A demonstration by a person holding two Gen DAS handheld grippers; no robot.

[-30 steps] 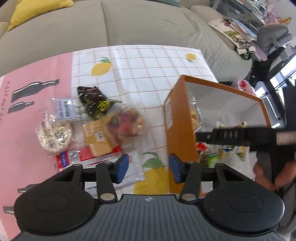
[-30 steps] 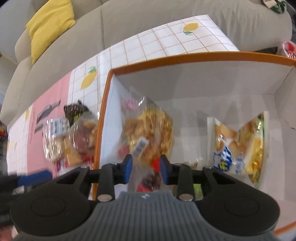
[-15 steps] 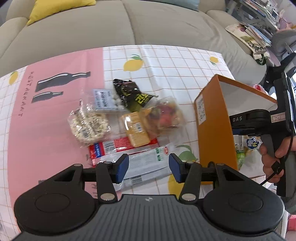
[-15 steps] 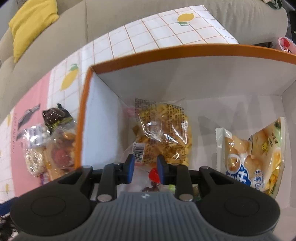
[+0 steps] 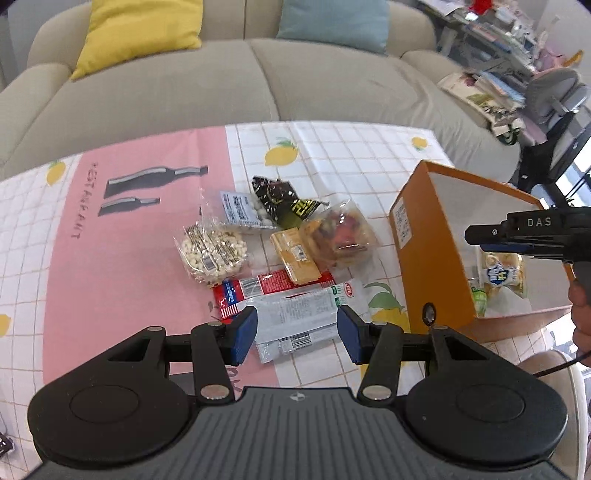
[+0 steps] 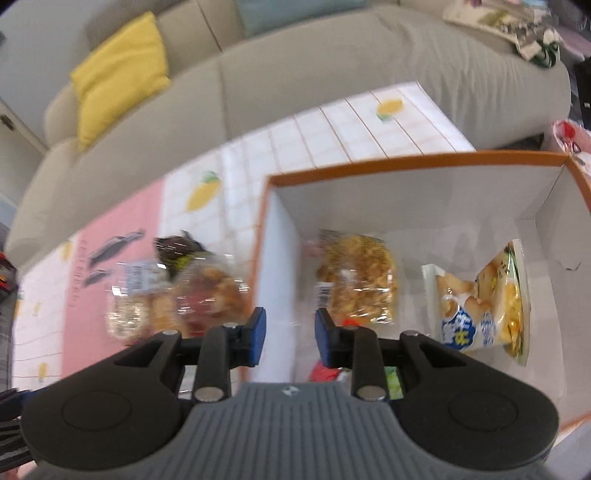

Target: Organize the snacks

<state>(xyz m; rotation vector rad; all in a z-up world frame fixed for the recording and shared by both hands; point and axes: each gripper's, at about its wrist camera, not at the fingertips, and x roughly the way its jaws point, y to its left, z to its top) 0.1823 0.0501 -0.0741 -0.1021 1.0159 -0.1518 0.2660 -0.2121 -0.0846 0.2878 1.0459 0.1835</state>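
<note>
An orange box (image 5: 424,251) with white inside stands on the table's right; it also shows in the right wrist view (image 6: 406,166). Inside lie a yellow crisps bag (image 6: 356,280) and a blue-and-yellow biscuit bag (image 6: 480,306). Left of the box lies a pile of snacks: a white long packet (image 5: 299,317), a red bar (image 5: 266,288), an orange cracker pack (image 5: 295,254), a clear bag of mixed snacks (image 5: 338,232), a nut bag (image 5: 212,251) and a black packet (image 5: 284,199). My left gripper (image 5: 297,334) is open, empty, above the white packet. My right gripper (image 6: 288,332) is open, empty, above the box's left wall.
The table has a pink and lemon-print cloth (image 5: 129,229). A grey sofa (image 5: 221,81) with a yellow cushion (image 5: 136,29) and a teal cushion (image 5: 332,18) stands behind it. An office chair (image 5: 554,96) and clutter are at the far right.
My left gripper pulled back and left, away from the box toward the snack pile. My right gripper opened, let go of the crisps bag in the box, and rose.
</note>
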